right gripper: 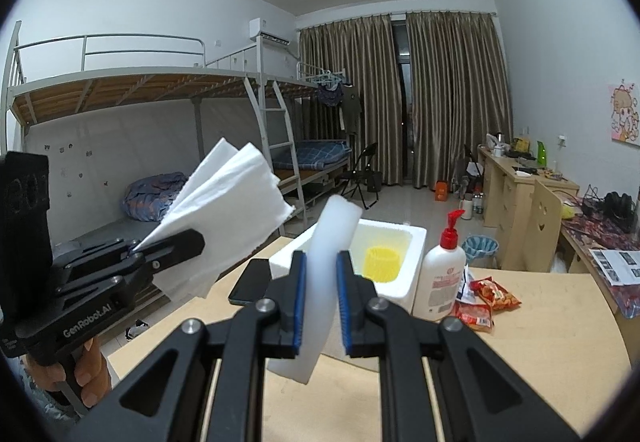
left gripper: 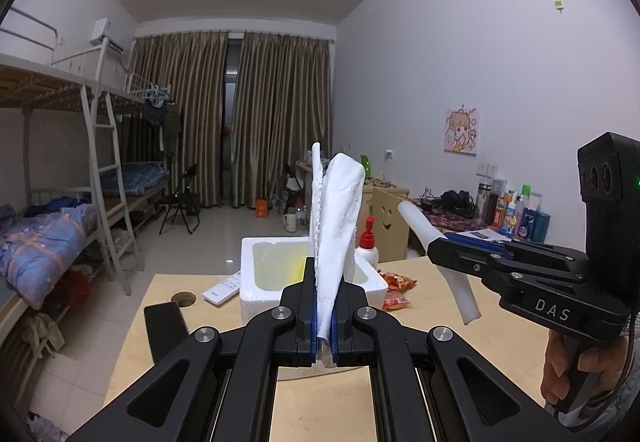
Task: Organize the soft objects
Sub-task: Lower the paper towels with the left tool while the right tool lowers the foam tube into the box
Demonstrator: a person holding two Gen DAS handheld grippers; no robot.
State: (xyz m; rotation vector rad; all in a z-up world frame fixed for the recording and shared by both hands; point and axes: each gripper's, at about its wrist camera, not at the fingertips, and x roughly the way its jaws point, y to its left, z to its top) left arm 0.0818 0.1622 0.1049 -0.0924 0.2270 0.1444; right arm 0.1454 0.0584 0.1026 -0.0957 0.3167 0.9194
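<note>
Between the left gripper's (left gripper: 323, 306) blue pads, clamped tight: a folded white tissue (left gripper: 334, 226), standing up and fanning out above the fingertips. Seen from the right wrist, same tissue (right gripper: 224, 218) spreading up and to the right from that gripper's (right gripper: 160, 246) tips, held in the air off the table's left edge.

Between the right gripper's (right gripper: 322, 302) pads, pinched: a white foam strip (right gripper: 320, 274), upright and tilted a little, its upper end curling over past the fingertips, its lower end hanging below them. From the left wrist, same strip (left gripper: 440, 250) sticking out both above and below the right gripper's (left gripper: 438, 250) closed tips, well to the right of the left fingers.

Just beyond both sets of fingertips, on the wooden table (left gripper: 440, 322): a white foam box (right gripper: 404, 242), open on top, with a yellow ribbed cup (right gripper: 382, 262) inside. Right of the box, touching or nearly so: a white pump bottle with a red top (right gripper: 444, 274). Further right of the right fingers: red snack packets (right gripper: 492, 298). Left of the right fingers, beside the box: a dark phone (right gripper: 250, 280). Left of the box in the left wrist view: a white remote control (left gripper: 222, 288) near a round hole (left gripper: 183, 298) in the tabletop.

Wrapped round each handle: a hand, right (left gripper: 576, 366) and left (right gripper: 76, 366).
</note>
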